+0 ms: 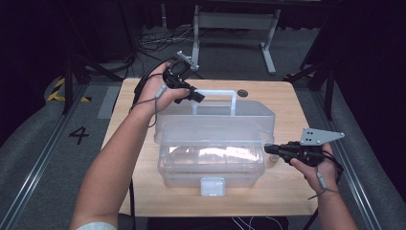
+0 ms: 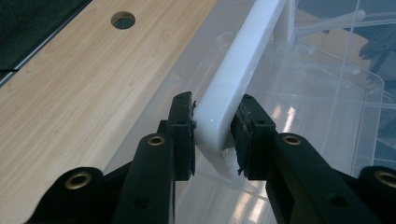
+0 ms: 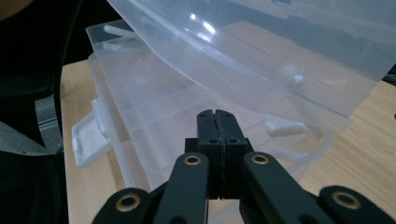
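1 clear box [image 1: 210, 167] w/ 1 latch [image 1: 212, 186]; left tool [image 2: 214, 135] grips 1 handle [image 2: 243, 60], right tool [image 3: 216, 135] closed, empty.

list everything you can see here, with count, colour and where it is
storage box: 1, clear plastic, middle of the table, latch facing the near edge
box lid: 1, clear plastic, raised and tilted back over the box
lid handle: 1, white, on top of the lid, clamped between the left jaws
front latch: 1, whitish, at the box's near side
table: 1, light wood, round hole near its far edge
metal stand: 1, grey, on the floor behind the table
floor marking: 1, black number 4, left of the table
left gripper: 1, black, shut on the lid handle
right gripper: 1, black, jaws shut on nothing, at the box's right end
forearms: 2, reaching in from the near side
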Available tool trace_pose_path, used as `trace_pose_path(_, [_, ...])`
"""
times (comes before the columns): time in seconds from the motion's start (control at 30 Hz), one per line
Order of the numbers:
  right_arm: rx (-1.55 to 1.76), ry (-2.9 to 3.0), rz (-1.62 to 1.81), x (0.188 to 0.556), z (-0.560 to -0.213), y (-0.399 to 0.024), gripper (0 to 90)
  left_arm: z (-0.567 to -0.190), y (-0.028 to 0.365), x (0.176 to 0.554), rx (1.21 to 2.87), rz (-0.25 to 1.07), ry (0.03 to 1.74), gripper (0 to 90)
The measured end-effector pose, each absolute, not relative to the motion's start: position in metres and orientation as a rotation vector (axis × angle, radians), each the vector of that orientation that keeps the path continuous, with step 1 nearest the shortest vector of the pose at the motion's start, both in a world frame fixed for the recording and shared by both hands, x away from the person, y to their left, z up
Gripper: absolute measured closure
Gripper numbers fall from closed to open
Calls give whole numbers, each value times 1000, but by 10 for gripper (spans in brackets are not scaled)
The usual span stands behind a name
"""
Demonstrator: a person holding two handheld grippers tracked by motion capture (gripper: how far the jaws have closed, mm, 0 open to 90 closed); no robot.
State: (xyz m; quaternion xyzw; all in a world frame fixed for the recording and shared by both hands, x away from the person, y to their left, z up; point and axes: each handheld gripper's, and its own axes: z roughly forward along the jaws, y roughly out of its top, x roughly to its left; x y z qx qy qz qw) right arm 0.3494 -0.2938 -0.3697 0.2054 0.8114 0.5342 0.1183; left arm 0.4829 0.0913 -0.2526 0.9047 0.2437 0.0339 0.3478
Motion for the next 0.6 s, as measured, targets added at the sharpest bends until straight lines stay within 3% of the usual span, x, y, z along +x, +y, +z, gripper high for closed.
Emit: trace_pose_path(0.6, [619, 2301, 1634, 349, -369, -296, 900, -250, 91, 479, 2361, 107, 614, 708])
